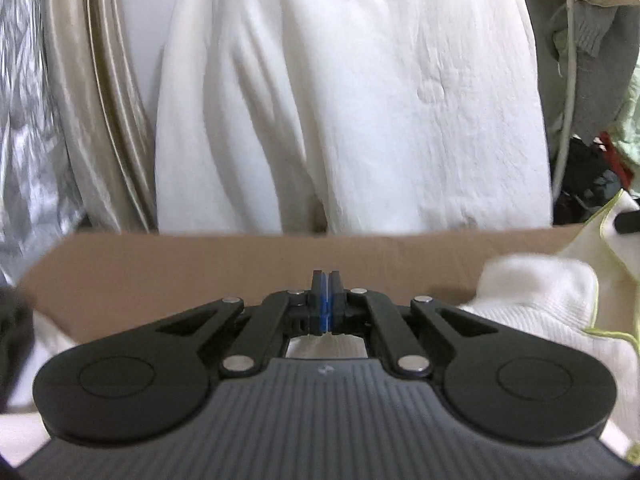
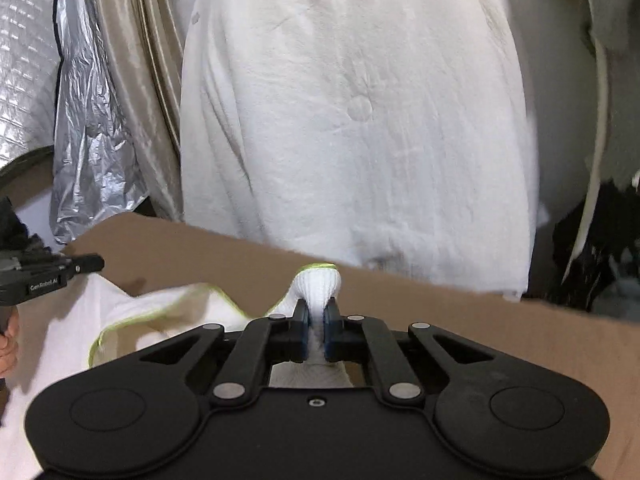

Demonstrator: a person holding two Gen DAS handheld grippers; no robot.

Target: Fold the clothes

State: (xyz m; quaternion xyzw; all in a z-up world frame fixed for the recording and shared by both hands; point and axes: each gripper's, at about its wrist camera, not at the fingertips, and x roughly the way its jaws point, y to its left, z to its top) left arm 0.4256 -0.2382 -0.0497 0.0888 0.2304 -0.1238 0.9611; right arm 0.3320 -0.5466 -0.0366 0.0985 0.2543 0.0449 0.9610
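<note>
Right gripper [image 2: 316,334] jaws pinch the white garment's [image 2: 120,312] green-trimmed edge, probably to lift a fold; left gripper [image 1: 327,304] jaws pressed together, apparently empty.

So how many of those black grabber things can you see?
2. The right gripper pinches the white cloth on the cardboard; the left gripper is shut beside it, apparently on nothing.

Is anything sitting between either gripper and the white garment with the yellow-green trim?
Nothing visible. The right gripper is shut on a bunched fold of the white garment. The left gripper is shut with no cloth visible between its pads; garment lies beside it on the cardboard, unobstructed.
</note>
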